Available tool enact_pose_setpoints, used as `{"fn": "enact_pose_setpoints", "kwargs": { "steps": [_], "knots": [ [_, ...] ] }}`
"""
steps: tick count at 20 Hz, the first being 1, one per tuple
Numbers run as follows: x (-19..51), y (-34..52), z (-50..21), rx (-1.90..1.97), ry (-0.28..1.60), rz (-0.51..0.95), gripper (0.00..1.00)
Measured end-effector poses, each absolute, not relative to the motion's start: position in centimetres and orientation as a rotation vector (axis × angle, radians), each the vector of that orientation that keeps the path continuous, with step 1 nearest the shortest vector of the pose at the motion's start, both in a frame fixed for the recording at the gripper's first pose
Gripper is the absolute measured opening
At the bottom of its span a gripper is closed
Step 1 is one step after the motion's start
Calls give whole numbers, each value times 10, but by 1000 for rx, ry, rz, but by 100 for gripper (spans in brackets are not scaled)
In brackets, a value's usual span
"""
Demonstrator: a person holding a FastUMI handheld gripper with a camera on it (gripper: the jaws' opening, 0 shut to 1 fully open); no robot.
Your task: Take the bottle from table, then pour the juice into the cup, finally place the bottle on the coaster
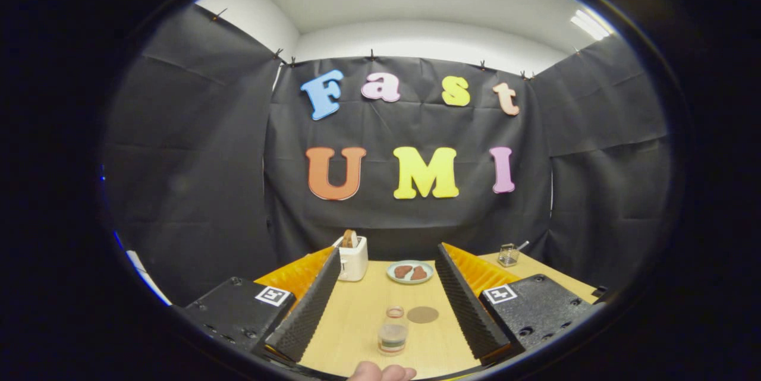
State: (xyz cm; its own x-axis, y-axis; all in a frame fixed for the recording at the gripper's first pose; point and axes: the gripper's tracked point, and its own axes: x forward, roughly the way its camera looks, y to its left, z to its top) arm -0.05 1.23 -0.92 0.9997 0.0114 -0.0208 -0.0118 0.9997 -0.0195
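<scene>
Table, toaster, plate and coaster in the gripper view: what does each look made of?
Table: light wood or wood-look laminate, matte, faint grain. Toaster: smooth white casing, probably plastic. Plate: pale, glossy rim, likely ceramic, though melamine is possible. Coaster: flat brown disc, dull, perhaps cork or leather; too small to settle. The gripper is open, its fingers apart around the bottle.

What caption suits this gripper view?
Open gripper faces a bottle, cup and coaster on the table.
</scene>
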Motion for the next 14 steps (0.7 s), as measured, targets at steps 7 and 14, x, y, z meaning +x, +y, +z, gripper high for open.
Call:
{"fn": "enact_pose_setpoints", "kwargs": {
  "steps": [7, 14],
  "knots": [
    [0, 7, -8, -12, 22, -3, 100],
    [-3, 0, -12, 5, 31, -24, 100]
  ]
}}
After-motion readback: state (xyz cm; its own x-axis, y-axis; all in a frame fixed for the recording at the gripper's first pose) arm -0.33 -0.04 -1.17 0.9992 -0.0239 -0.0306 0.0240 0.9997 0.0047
